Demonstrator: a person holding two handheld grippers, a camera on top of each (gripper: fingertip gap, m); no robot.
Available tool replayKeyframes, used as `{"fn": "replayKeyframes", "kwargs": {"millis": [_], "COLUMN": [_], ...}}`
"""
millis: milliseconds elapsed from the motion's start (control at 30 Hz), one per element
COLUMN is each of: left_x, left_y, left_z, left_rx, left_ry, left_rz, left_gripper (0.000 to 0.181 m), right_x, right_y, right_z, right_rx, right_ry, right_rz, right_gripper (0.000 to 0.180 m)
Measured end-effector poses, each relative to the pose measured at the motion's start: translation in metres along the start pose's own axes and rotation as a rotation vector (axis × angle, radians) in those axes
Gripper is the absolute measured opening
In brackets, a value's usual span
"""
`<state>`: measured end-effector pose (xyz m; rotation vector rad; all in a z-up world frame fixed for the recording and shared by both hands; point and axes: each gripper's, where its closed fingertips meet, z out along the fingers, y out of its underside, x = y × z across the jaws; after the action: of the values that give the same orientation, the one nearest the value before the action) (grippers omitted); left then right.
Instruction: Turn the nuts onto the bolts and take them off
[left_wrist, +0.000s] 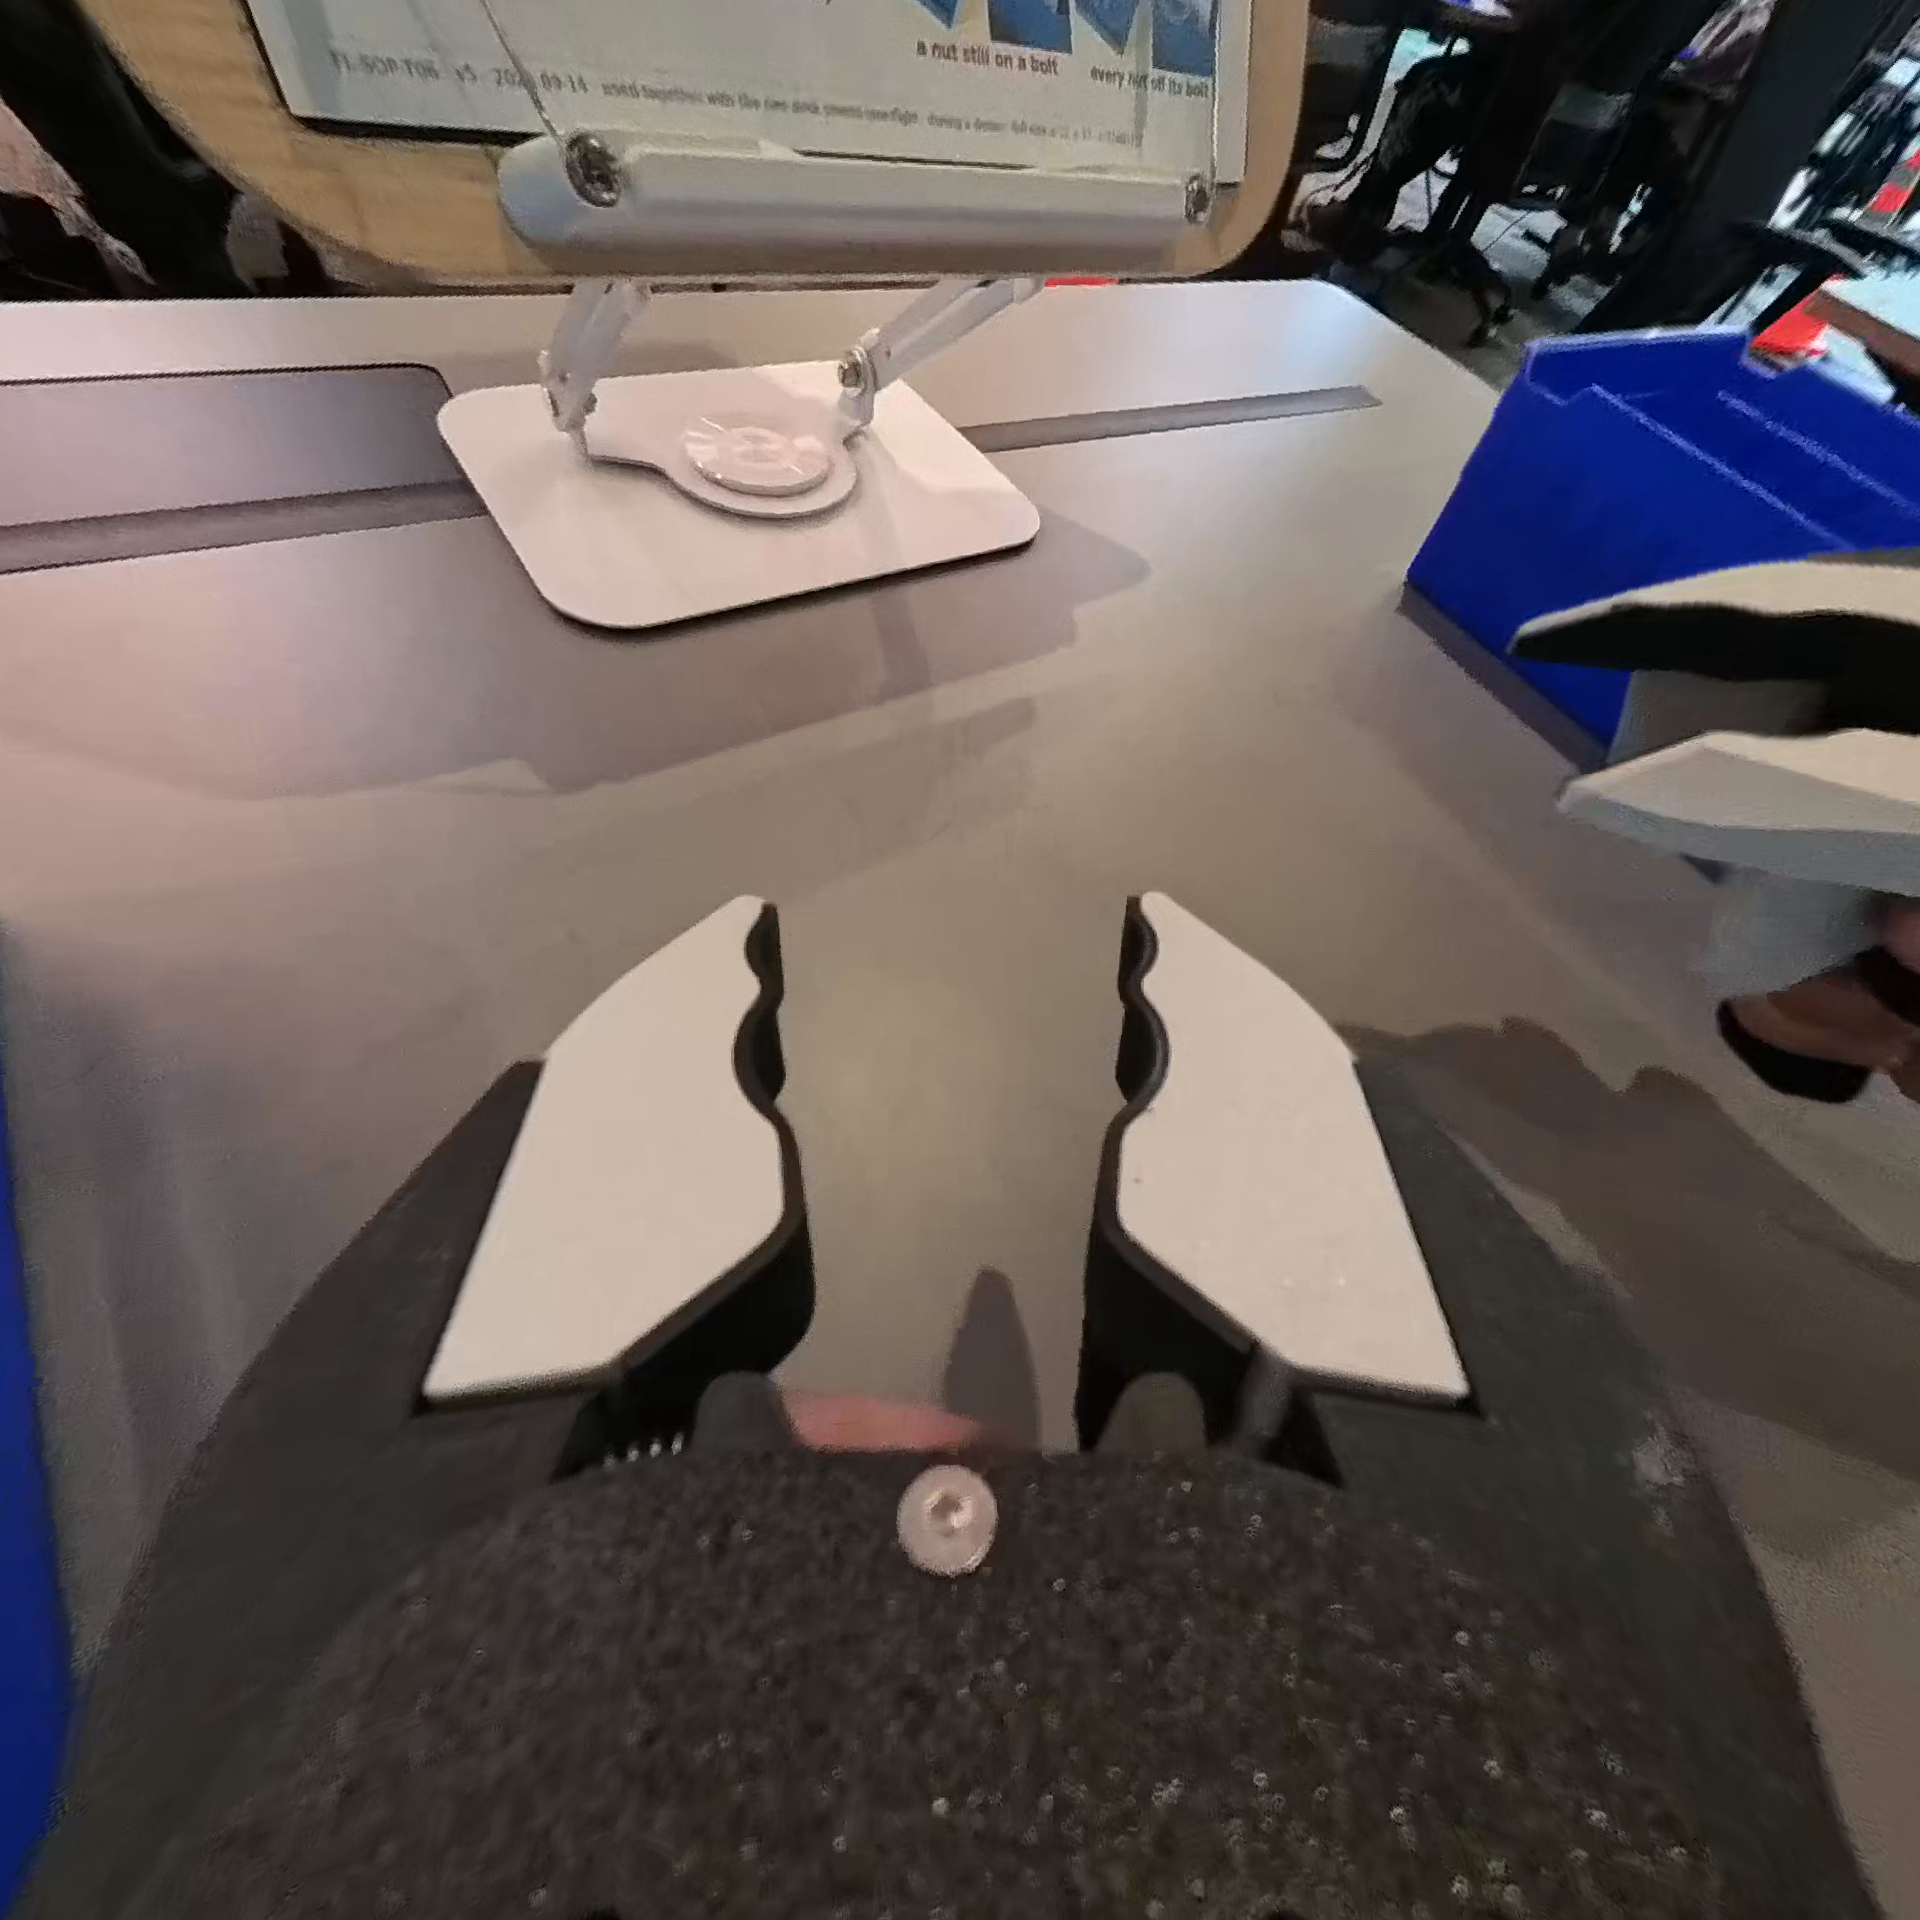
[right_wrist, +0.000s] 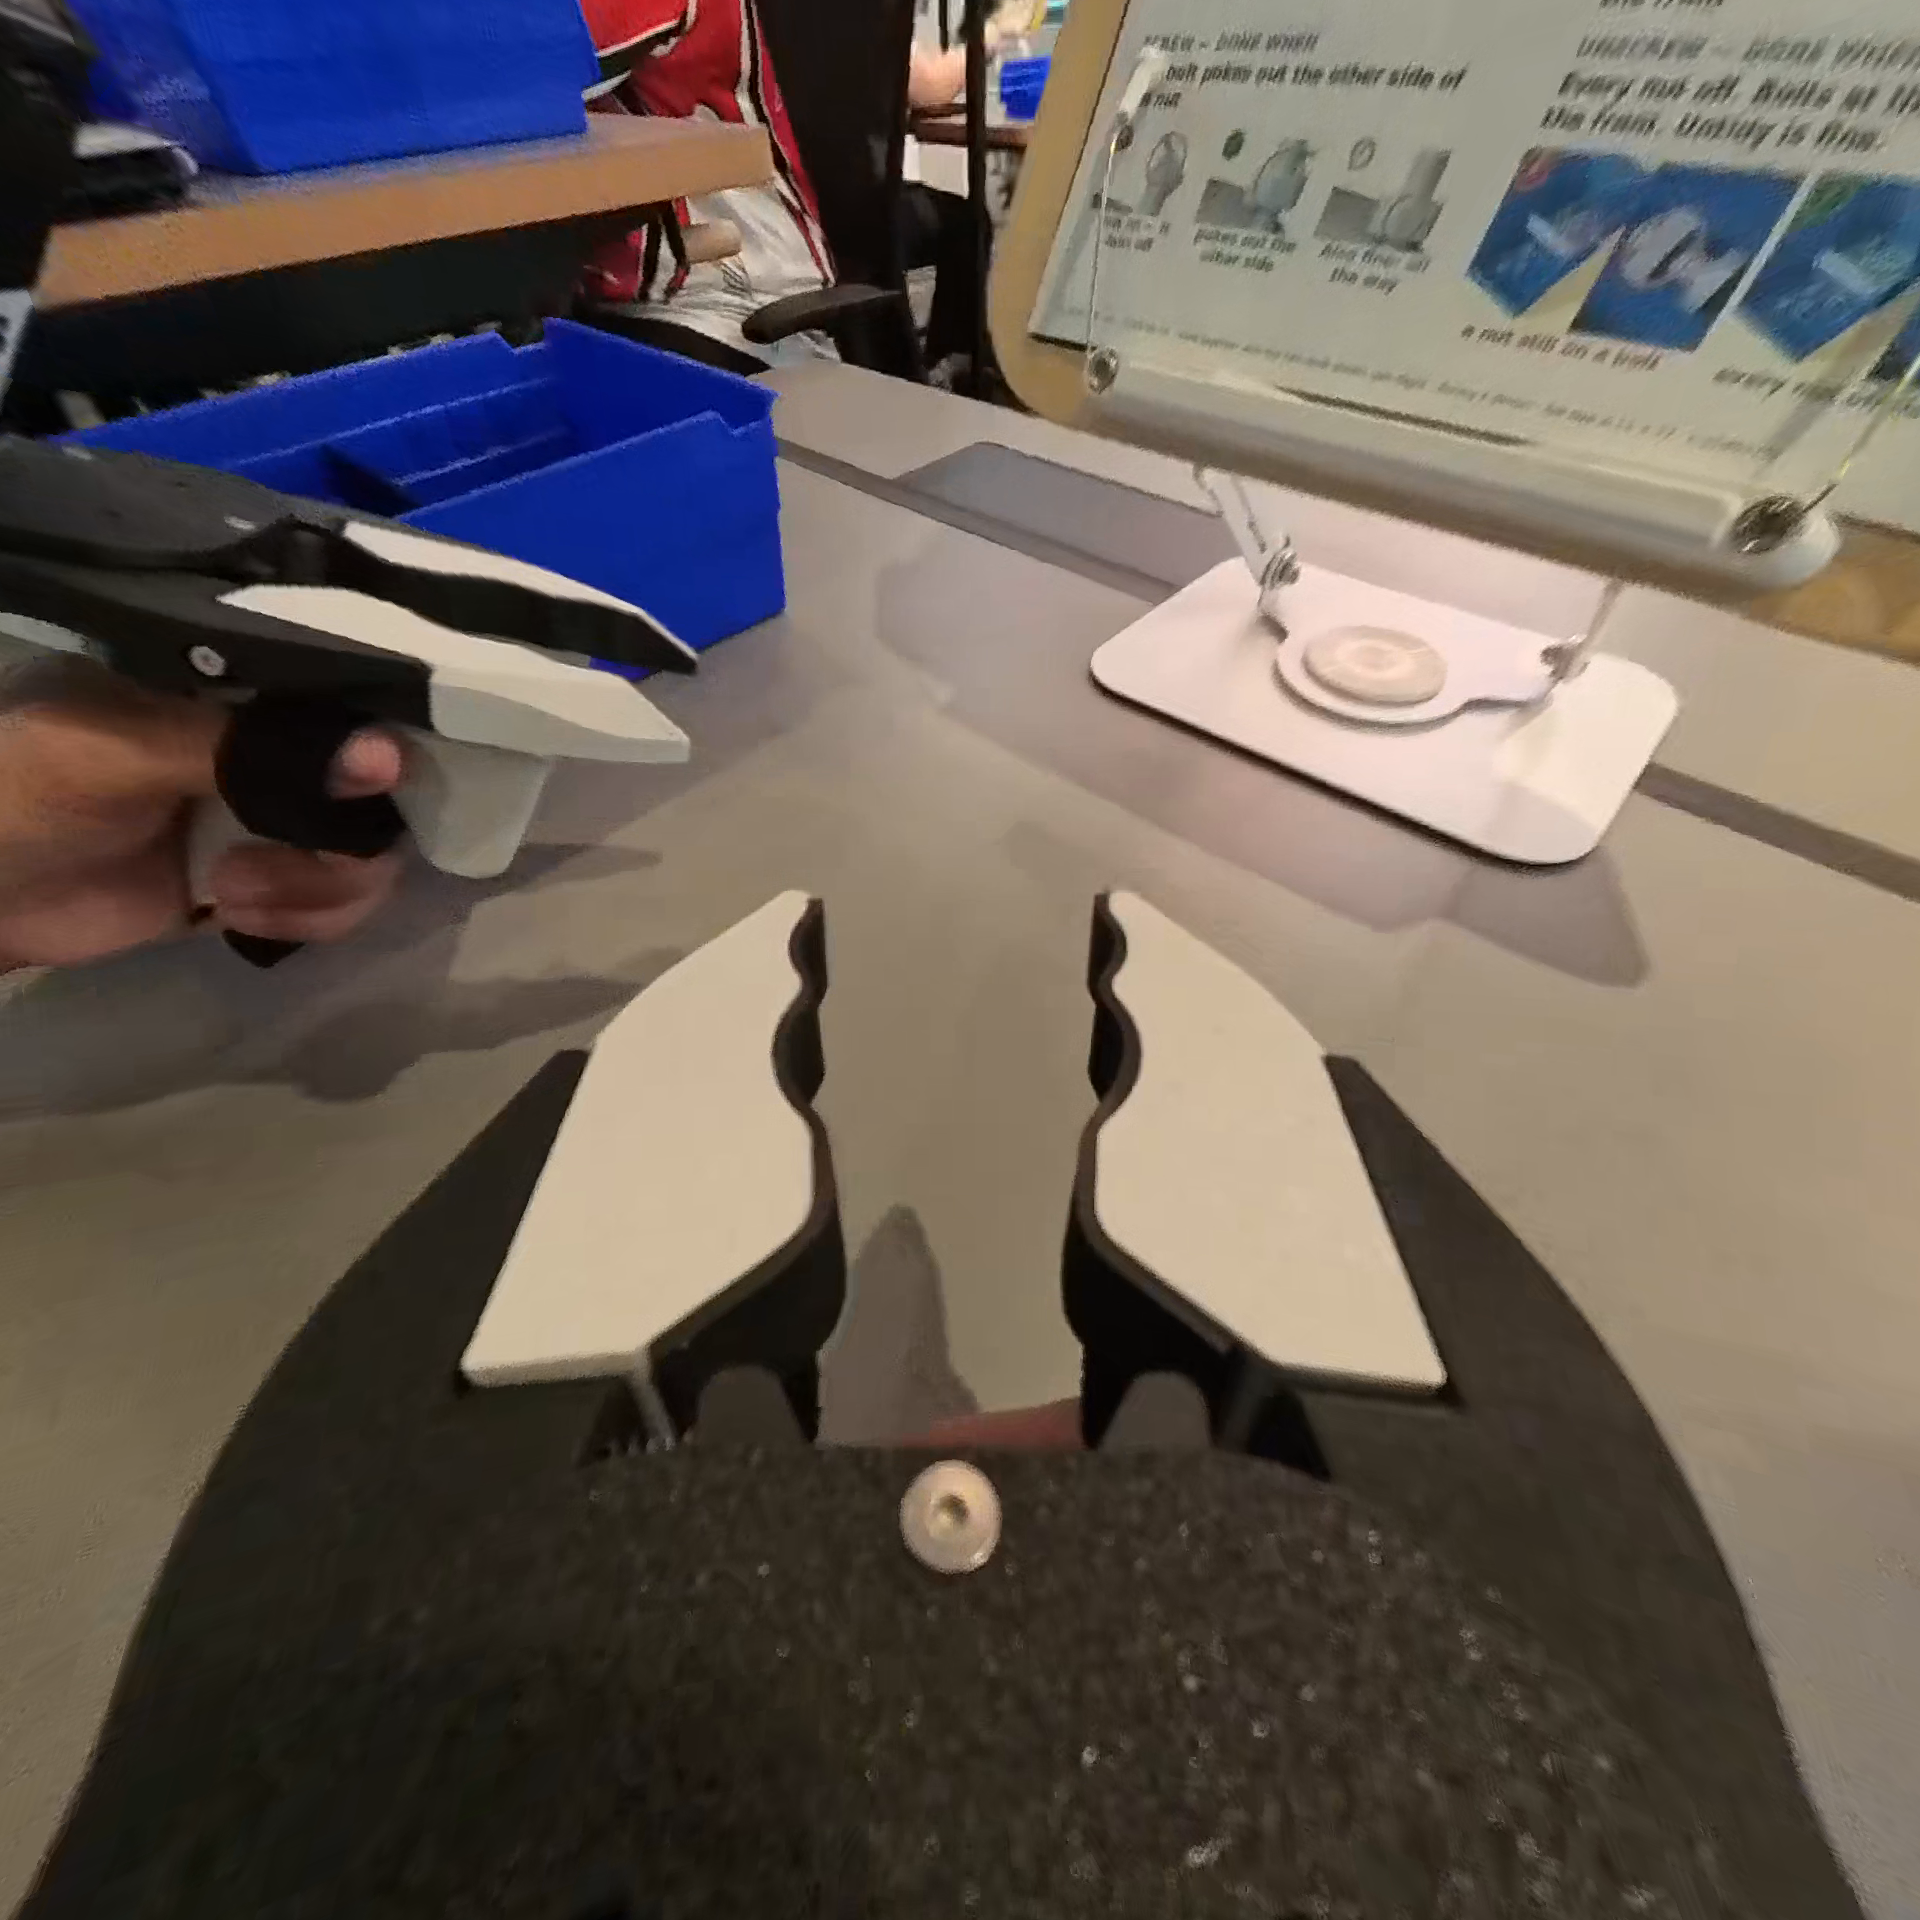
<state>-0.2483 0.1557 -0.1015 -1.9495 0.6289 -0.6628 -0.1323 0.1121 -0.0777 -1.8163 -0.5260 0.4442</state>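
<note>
No nuts or bolts show in either view. My left gripper (left_wrist: 951, 914) is open and empty, hovering over the bare grey table (left_wrist: 935, 727). It also shows in the right wrist view (right_wrist: 681, 701), at the left, held by a hand (right_wrist: 94, 821), with a small gap between its fingers. My right gripper (right_wrist: 956, 904) is open and empty above the table (right_wrist: 935, 790). It also shows at the right edge of the left wrist view (left_wrist: 1548, 717). A blue divided bin (right_wrist: 623, 520) stands behind the left gripper; its contents are hidden.
A white stand (left_wrist: 727, 520) at the back of the table holds a wooden board with a printed instruction sheet (left_wrist: 779, 62); both also show in the right wrist view (right_wrist: 1382, 717). A blue bin (left_wrist: 1621, 499) stands at the right. A seated person and chairs (right_wrist: 748, 208) are beyond the table.
</note>
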Motion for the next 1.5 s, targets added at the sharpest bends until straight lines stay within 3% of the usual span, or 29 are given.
{"fn": "replayKeyframes", "kwargs": {"millis": [133, 233, 300, 433, 533, 700, 833, 1000, 1233, 1367, 1500], "left_x": [0.033, 0.053, 0.046, -0.015, -0.087, -0.177, -0.214, -0.223, -0.233, -0.233, -0.233], "left_y": [0.024, 0.041, 0.03, -0.015, -0.018, 0.034, 0.066, 0.094, 0.115, 0.118, 0.119], "left_z": [-0.018, -0.06, -0.098, -0.174, -0.203, -0.198, -0.182, -0.168, -0.16, -0.162, -0.165], "left_rx": [-0.128, -0.268, -0.315, -0.37, -0.468, -0.737, -0.904, -0.999, -1.034, -1.059, -1.066], "left_ry": [0.123, 0.167, 0.119, -0.077, -0.234, -0.341, -0.35, -0.267, -0.276, -0.26, -0.251], "left_rz": [0.078, 0.219, 0.294, 0.252, 0.155, 0.072, 0.15, 0.162, 0.132, 0.107, 0.101], "left_gripper": [0.052, 0.056, 0.06, 0.069, 0.068, 0.059, 0.054, 0.05, 0.045, 0.018, 0.018], "right_x": [0.001, 0.004, 0.004, 0.002, 0.001, -0.003, -0.003, -0.001, -0.006, -0.009, -0.008], "right_y": [0.015, 0.022, 0.023, 0.021, 0.022, 0.023, 0.025, 0.026, 0.027, 0.029, 0.029], "right_z": [0.007, 0.009, 0.009, 0.008, 0.009, 0.008, 0.007, 0.007, 0.009, 0.01, 0.009], "right_rx": [-0.04, -0.054, -0.057, -0.051, -0.054, -0.06, -0.066, -0.068, -0.076, -0.086, -0.086], "right_ry": [-0.035, -0.058, -0.075, -0.092, -0.1, -0.124, -0.118, -0.126, -0.148, -0.153, -0.153], "right_rz": [0.053, 0.099, 0.12, 0.121, 0.113, 0.108, 0.09, 0.109, 0.116, 0.102, 0.104], "right_gripper": [0.049, 0.048, 0.048, 0.045, 0.046, 0.046, 0.045, 0.044, 0.044, 0.044, 0.043]}}
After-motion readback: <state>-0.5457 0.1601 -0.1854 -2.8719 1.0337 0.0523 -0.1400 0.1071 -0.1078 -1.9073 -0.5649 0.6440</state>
